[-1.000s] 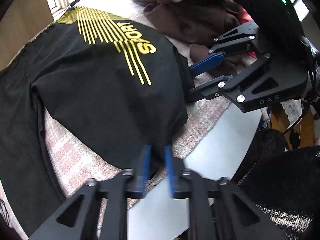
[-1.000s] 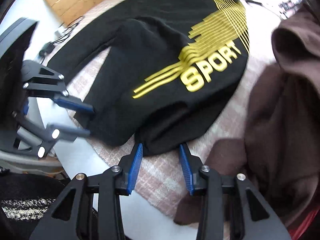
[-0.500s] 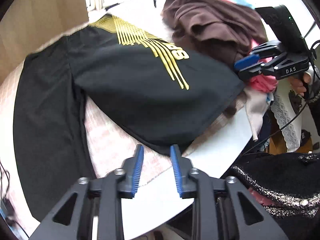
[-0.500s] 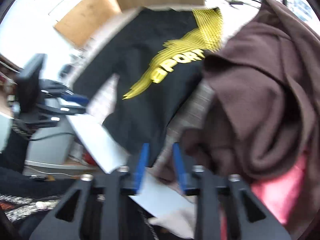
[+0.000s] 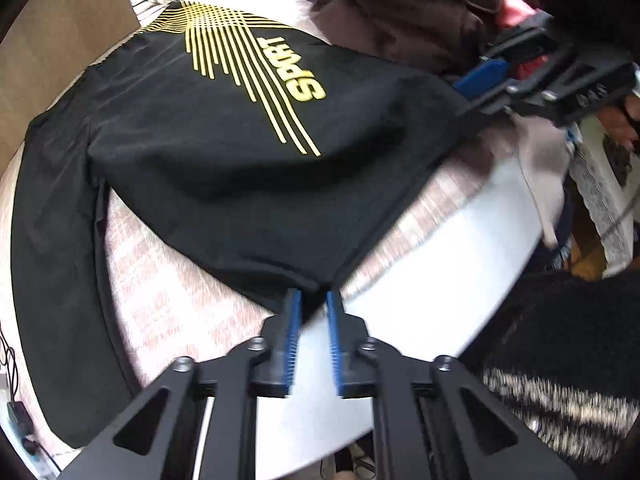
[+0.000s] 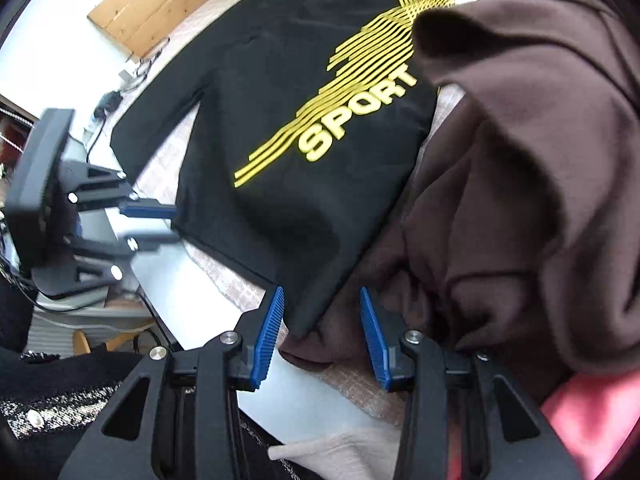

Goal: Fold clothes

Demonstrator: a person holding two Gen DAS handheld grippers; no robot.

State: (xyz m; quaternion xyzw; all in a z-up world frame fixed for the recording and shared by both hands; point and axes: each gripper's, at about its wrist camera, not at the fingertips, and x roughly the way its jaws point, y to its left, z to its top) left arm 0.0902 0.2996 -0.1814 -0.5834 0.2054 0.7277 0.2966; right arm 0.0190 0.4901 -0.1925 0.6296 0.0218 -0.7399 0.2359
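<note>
A black long-sleeved shirt (image 5: 240, 160) with yellow stripes and the word SPORT lies spread, print up, on a pink checked cloth (image 5: 160, 280). My left gripper (image 5: 312, 308) sits at the near hem corner, its blue pads narrowed onto the fabric. In the right wrist view the shirt (image 6: 300, 80) reaches toward my right gripper (image 6: 322, 320). That gripper stands wide open, and the other hem corner lies between its pads without touching them. The left gripper (image 6: 160, 226) also shows at the left there. The right gripper (image 5: 476, 92) shows at the upper right of the left wrist view.
A heap of brown clothing (image 6: 520, 160) crowds the shirt's right side, with a pink garment (image 6: 592, 408) under it. A beige cloth (image 5: 544, 168) hangs over the round white table's edge (image 5: 420, 280). A wooden board (image 6: 160, 4) and cables (image 6: 112, 96) lie beyond the table.
Half a second ago both grippers were drawn back from the hem. Both have moved back to its corners. The left pads have narrowed onto the fabric and the right pads have spread wider.
</note>
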